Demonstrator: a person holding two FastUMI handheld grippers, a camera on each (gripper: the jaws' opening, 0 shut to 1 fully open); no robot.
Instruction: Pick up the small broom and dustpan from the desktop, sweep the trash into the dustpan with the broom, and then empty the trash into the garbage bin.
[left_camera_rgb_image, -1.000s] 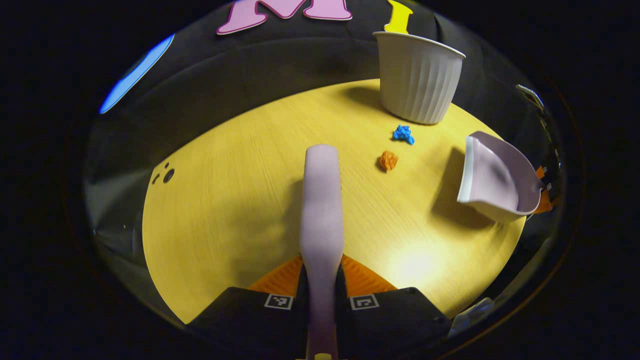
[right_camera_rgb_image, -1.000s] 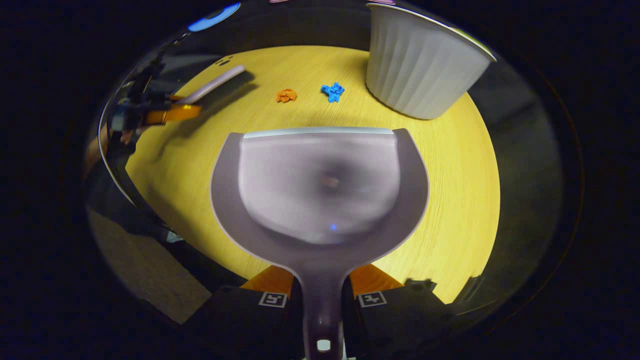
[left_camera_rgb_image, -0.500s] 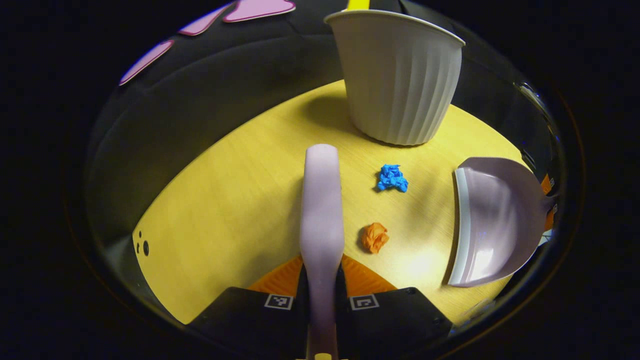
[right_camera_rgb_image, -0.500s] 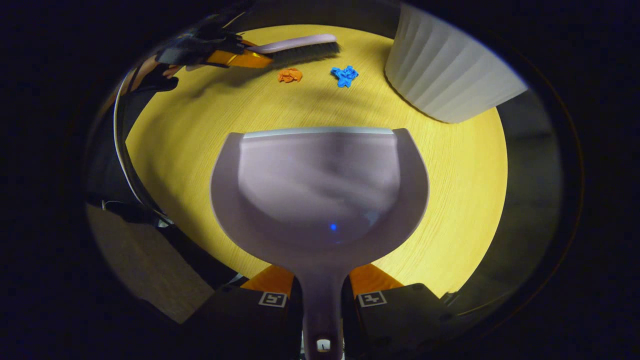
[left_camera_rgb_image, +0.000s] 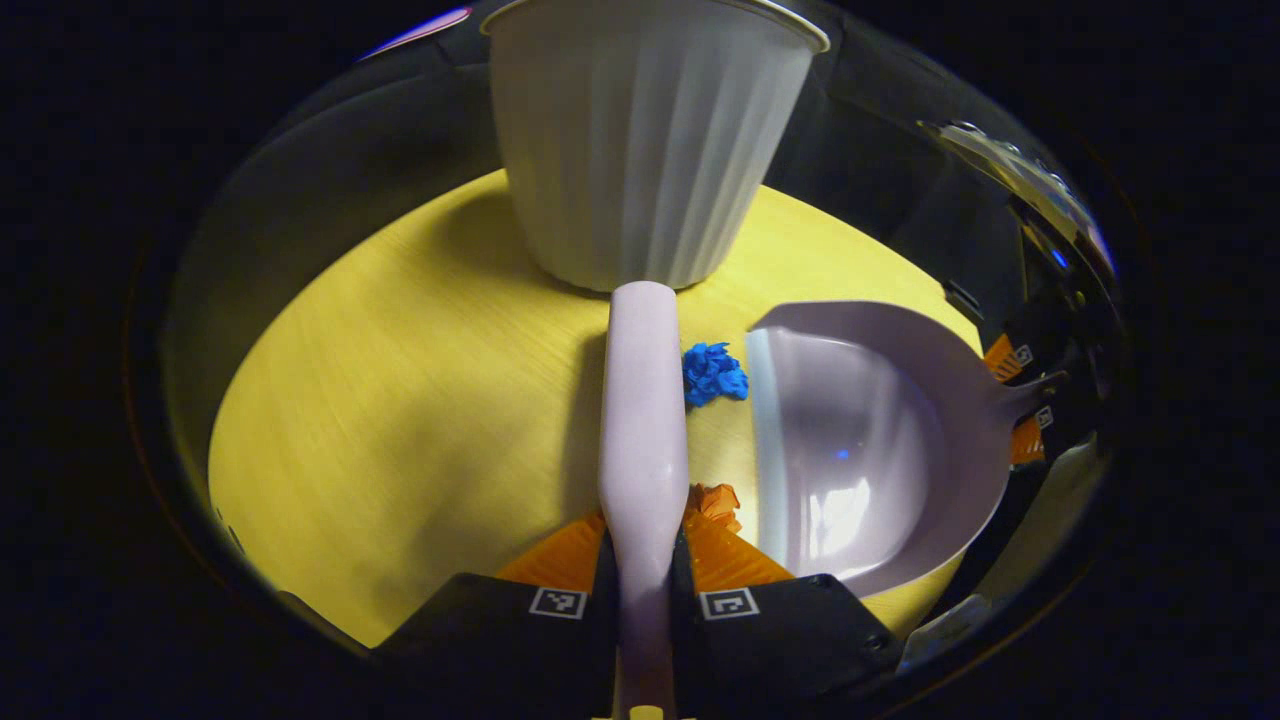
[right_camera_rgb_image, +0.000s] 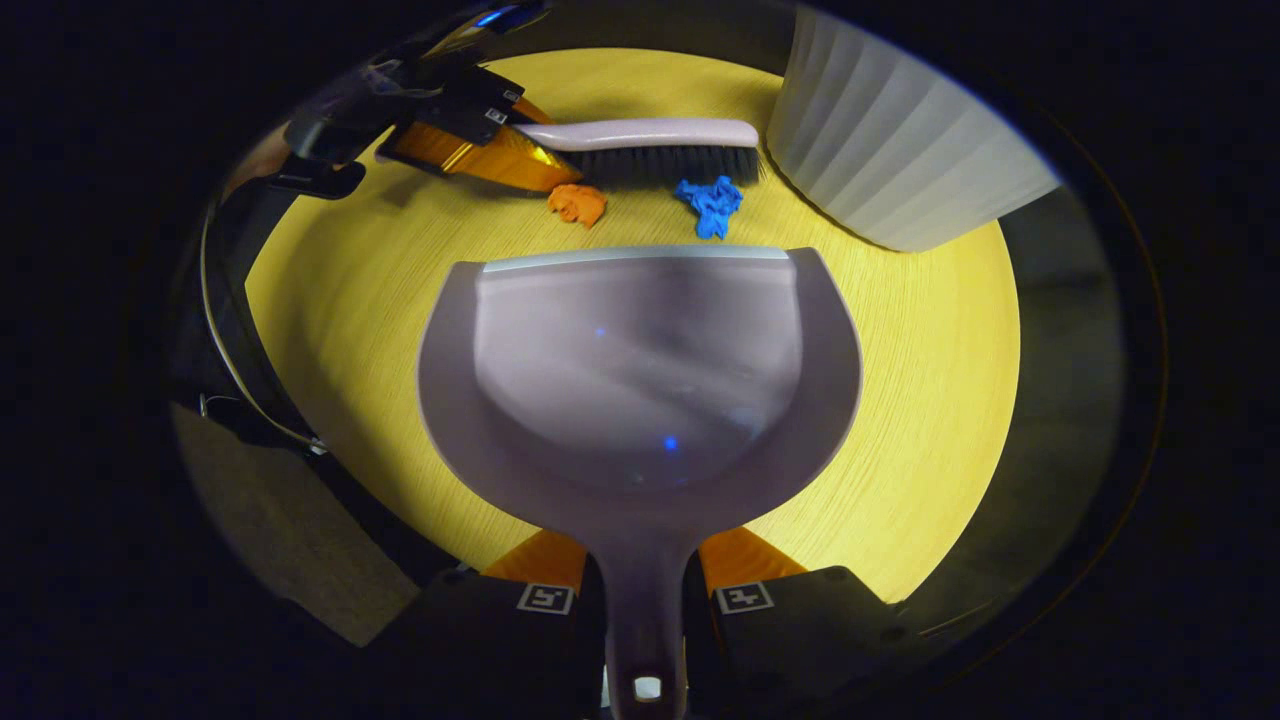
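Left tongs (left_camera_rgb_image: 643, 560) clamp the broom (left_camera_rgb_image: 643, 400); right tongs (right_camera_rgb_image: 645, 580) clamp the dustpan (right_camera_rgb_image: 640, 380). Between broom and dustpan lip on the worktop (right_camera_rgb_image: 920, 400) lie blue scrap (right_camera_rgb_image: 712, 203) and orange scrap (right_camera_rgb_image: 578, 203). The bin (right_camera_rgb_image: 900, 160) stands just past the broom's tip.

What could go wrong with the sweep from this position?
1. The crumpled blue paper scrap lies near the ribbed white garbage bin; a skewed stroke of the lilac broom might push it against the bin's wall, past the lilac plastic dustpan.
2. The crumpled orange scrap sits by the left claw and could slip around the bristles.
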